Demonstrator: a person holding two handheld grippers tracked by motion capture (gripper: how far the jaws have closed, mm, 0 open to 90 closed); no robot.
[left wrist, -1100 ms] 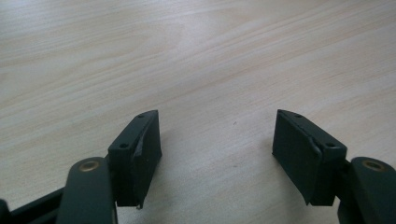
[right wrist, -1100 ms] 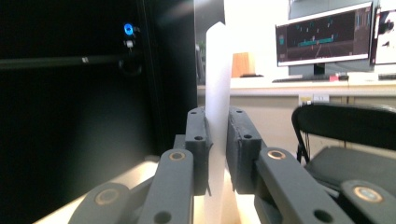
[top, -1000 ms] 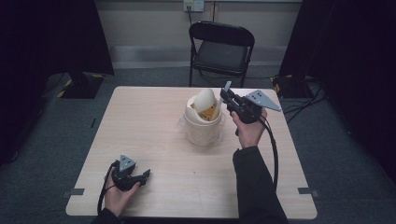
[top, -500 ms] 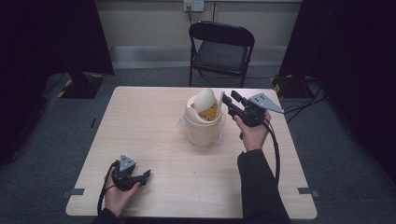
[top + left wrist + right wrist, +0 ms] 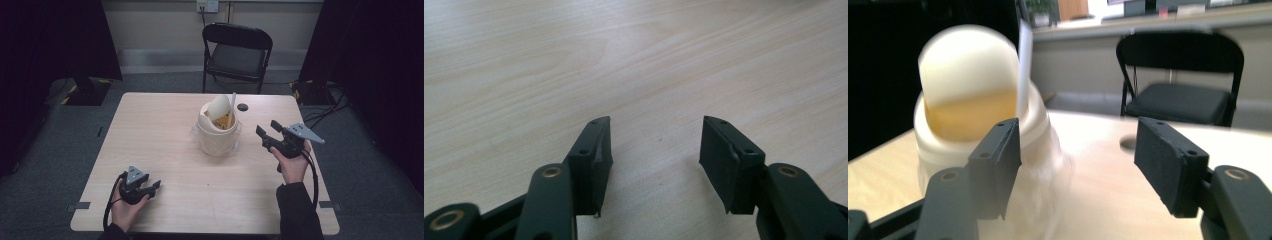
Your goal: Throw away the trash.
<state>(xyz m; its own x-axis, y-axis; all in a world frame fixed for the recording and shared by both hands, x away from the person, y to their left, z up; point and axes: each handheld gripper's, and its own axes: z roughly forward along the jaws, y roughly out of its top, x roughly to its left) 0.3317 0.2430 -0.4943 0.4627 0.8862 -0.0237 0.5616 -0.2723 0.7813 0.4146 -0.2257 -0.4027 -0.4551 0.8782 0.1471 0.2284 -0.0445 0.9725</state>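
Note:
A cream tub-shaped container (image 5: pixel 217 131) stands mid-table with its rounded lid tipped up, yellow-orange contents and a thin white stick (image 5: pixel 232 104) rising from it. It appears blurred at the left of the right gripper view, container (image 5: pixel 983 130). My right gripper (image 5: pixel 269 129) hovers open to the container's right, jaws pointing at it, nothing between them; its own view has the right gripper (image 5: pixel 1078 165) wide apart. My left gripper (image 5: pixel 152 186) rests low near the table's front left corner, open and empty; the left gripper (image 5: pixel 654 150) looks down on bare wood.
The pale wooden table (image 5: pixel 160 125) has a small dark round hole (image 5: pixel 242 107) behind the container. A black folding chair (image 5: pixel 235 55) stands beyond the far edge. Cables lie on the grey floor at the right (image 5: pixel 325 110).
My right gripper has drawn back from the container's top, moving right and toward the near side, and lowered. The left gripper has stayed where it was.

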